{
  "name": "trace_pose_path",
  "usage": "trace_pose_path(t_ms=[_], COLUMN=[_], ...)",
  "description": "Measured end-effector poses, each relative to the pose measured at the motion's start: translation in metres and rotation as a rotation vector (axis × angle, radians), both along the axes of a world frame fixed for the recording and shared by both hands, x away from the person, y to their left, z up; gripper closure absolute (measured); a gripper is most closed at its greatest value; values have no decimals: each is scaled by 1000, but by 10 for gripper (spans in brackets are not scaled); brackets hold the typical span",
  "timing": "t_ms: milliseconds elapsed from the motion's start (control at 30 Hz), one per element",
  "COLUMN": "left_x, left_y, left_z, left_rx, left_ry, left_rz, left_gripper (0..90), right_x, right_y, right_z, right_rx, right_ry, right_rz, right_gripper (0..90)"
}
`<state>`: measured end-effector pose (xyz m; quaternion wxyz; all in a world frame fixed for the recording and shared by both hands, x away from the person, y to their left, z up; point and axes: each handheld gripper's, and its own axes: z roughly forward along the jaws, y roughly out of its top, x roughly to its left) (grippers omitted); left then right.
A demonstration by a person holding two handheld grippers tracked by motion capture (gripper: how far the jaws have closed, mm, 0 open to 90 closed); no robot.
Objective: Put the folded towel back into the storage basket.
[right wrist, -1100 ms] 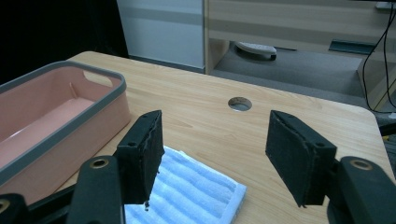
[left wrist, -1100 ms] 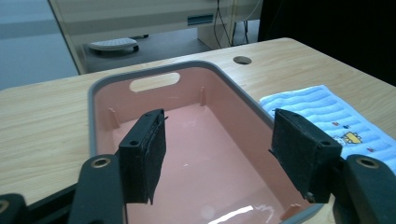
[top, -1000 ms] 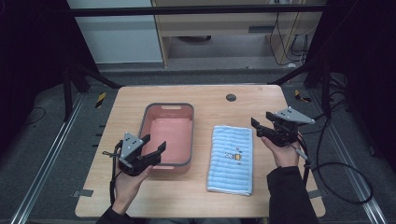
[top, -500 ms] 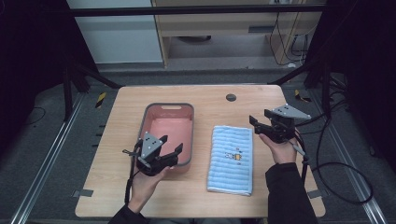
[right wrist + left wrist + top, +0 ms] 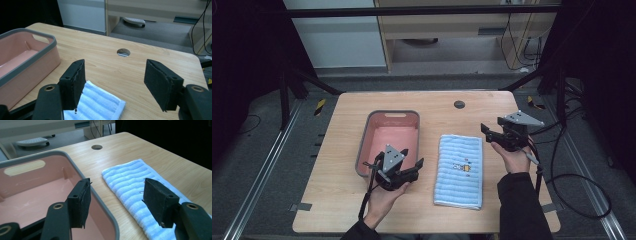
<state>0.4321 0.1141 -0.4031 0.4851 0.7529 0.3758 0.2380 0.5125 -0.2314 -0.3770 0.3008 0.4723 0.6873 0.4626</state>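
— Which way does the towel lie?
— Folded flat on the table, long axis running from the person's edge toward the far edge, just beside the pink tub.
— Anything in the tub?
— Nothing; the left gripper view shows its bare floor and handle slot.
— And the tools?
— The left gripper hovers over the tub's near right corner, released. The right gripper stands unclenched by the towel's far right corner; its view shows the table's hole.
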Motion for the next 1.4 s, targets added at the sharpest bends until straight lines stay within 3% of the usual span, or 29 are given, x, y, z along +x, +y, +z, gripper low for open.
trace_pose_path(t_ms=[633,1100,1400], left_x=[-2,-4,-5], left_y=[-44,-56,-61], left_z=[-29,-51,-63], left_rx=[45,64,98], left_ry=[54,92,111], left_rz=[-55,-60,-63], left_gripper=[410,443,466], right_x=[14,20,25], right_y=[-14,-10,-2], right_z=[-32,-50,-60], right_rx=[1,-15,-19], right_ry=[61,89,105], right_rz=[0,5,23], right_gripper=[328,350,370])
